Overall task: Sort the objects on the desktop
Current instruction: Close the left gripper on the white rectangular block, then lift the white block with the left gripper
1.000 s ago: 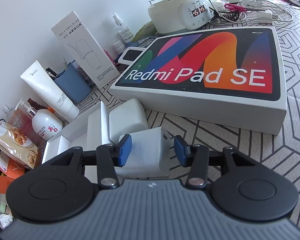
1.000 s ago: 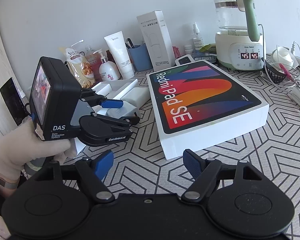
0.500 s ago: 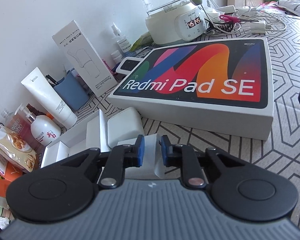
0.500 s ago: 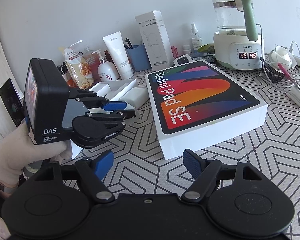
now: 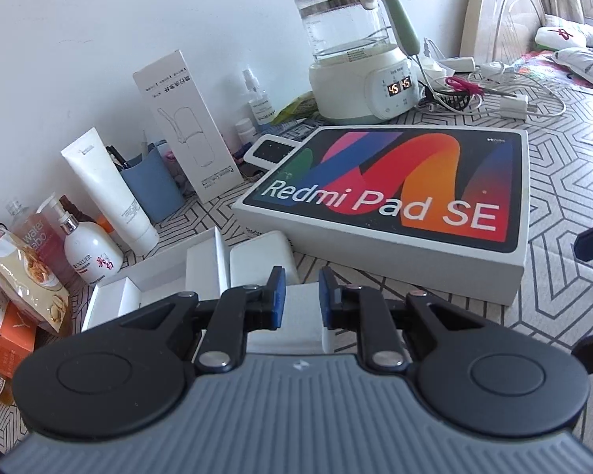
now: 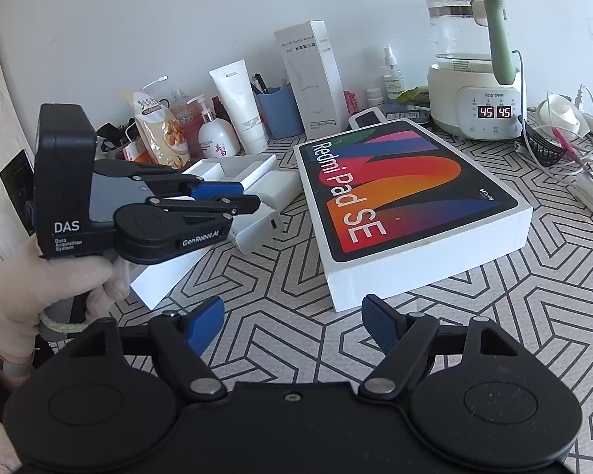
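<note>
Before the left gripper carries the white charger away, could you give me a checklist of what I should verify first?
1. Left gripper shut on the white charger: ok.
2. Charger lifted clear of the table: cannot tell.
3. Right gripper open, empty and out of the way: ok.
4. Redmi Pad SE box apart from the charger: ok.
5. Free compartment in the white tray: cannot tell, it is partly hidden.
</note>
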A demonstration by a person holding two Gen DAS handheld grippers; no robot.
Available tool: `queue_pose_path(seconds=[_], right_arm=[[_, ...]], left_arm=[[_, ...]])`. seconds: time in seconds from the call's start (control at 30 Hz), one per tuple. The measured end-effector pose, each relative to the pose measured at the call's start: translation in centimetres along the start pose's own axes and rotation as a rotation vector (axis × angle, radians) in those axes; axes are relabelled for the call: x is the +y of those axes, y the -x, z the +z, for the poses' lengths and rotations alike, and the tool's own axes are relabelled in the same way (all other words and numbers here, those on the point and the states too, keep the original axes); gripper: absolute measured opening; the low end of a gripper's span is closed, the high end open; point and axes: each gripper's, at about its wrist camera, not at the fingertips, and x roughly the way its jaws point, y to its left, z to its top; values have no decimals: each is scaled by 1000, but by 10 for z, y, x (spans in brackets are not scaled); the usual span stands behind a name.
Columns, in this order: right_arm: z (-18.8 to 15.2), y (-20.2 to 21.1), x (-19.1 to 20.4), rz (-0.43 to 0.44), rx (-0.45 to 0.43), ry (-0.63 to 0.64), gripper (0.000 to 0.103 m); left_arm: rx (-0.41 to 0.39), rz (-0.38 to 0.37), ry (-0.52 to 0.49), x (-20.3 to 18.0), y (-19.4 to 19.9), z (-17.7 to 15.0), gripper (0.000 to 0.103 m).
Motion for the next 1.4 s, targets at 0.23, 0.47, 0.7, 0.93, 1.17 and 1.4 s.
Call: queue_pose_path(seconds=[0.23, 0.47, 0.7, 0.93, 1.17, 1.4], right_arm=[[-1, -4, 2, 9, 8, -7, 81], [6, 4, 8, 49, -28, 30, 81], [8, 5, -3, 29, -73, 75, 81], [-4, 18, -35, 25, -101, -9, 81], [0, 14, -34, 25, -90, 13, 81], [24, -23, 0, 49, -16, 168, 81]], left_arm=[[17, -13, 29, 11, 0, 1, 34], [101, -38, 58, 14, -31, 1, 73], [186, 8, 27, 6, -54, 8, 63], [182, -27, 9, -2, -39, 5, 53], [214, 20, 47, 8, -45, 8, 54], [242, -26, 96, 19, -54, 0, 67]])
